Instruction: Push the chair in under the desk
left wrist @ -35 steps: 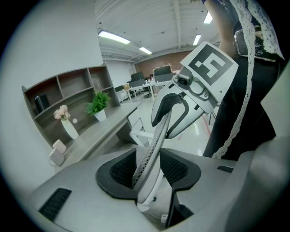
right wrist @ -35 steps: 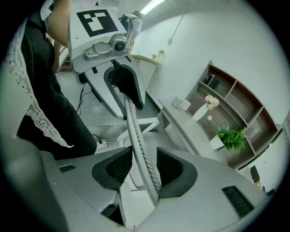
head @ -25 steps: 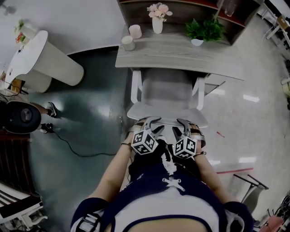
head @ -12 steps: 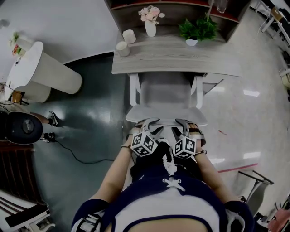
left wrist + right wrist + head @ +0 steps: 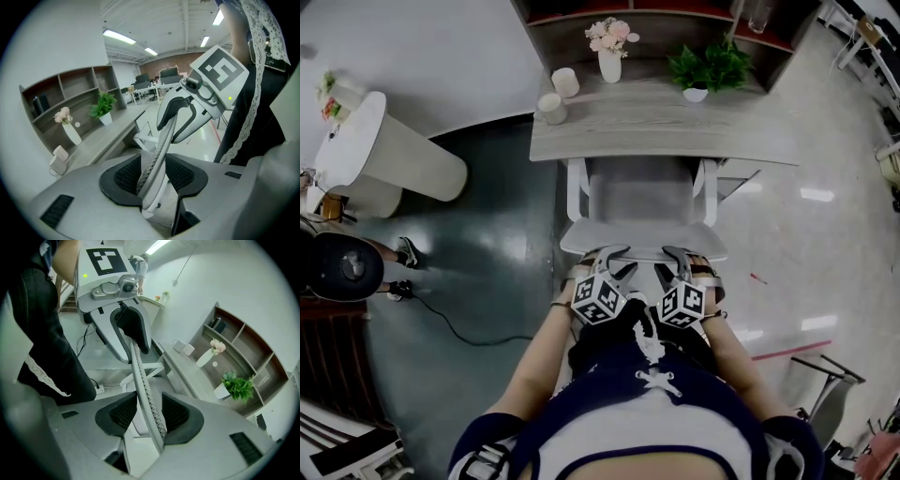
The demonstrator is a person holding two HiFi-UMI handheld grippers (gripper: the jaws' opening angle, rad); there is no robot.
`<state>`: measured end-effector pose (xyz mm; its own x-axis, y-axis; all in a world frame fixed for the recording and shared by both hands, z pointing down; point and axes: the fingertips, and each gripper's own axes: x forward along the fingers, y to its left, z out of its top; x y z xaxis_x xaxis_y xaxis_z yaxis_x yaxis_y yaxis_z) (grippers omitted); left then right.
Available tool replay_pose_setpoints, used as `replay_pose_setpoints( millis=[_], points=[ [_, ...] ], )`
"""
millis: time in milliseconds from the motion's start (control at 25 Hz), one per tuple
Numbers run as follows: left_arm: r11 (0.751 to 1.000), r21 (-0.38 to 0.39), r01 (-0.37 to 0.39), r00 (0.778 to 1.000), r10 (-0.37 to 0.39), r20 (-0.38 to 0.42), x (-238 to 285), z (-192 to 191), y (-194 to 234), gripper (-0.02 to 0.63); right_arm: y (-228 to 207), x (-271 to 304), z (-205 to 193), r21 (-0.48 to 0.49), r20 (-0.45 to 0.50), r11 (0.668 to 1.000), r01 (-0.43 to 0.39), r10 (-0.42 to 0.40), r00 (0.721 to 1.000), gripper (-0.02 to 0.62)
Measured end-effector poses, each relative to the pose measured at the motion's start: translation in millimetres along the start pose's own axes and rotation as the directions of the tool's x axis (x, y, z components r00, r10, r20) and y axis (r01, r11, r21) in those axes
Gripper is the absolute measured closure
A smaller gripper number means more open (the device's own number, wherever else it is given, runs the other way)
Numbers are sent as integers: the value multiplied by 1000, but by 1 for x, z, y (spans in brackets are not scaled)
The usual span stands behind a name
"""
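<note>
A light grey chair [image 5: 642, 199] stands with its seat partly under the grey wooden desk [image 5: 675, 127]; its white armrests stick out from under the desk's front edge. Both grippers sit side by side on the top edge of the backrest [image 5: 642, 242], my left gripper [image 5: 614, 255] left of my right gripper [image 5: 677, 255]. In the left gripper view the thin mesh edge of the backrest [image 5: 161, 140] runs between the dark pads [image 5: 126, 176] with gaps on both sides. The right gripper view shows the same edge [image 5: 140, 380] between open jaws.
On the desk stand a vase of flowers [image 5: 608, 47], a potted plant [image 5: 708, 67] and two pale cups [image 5: 558, 94], with a shelf unit behind. A white round table [image 5: 375, 150] is at the left. A cable [image 5: 459, 323] lies on the dark floor.
The chair has slid a little farther under the desk, with both grippers staying on the backrest's top edge.
</note>
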<state>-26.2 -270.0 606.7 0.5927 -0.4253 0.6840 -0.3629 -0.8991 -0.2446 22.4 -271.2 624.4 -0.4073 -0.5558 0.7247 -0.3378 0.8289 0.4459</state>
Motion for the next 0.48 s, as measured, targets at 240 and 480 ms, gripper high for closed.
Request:
replay_pose_setpoints(
  millis=[240,480],
  points=[
    [1000,-1,-1,1000,1,2,4,1,9,437,-8,5,1,7,0,1000,1,-1,1000,439],
    [1000,-2,-4,1000,4,5,8,2,19,437,-18,10,4,9,-3,1000,-3,3,1000,439]
  ],
)
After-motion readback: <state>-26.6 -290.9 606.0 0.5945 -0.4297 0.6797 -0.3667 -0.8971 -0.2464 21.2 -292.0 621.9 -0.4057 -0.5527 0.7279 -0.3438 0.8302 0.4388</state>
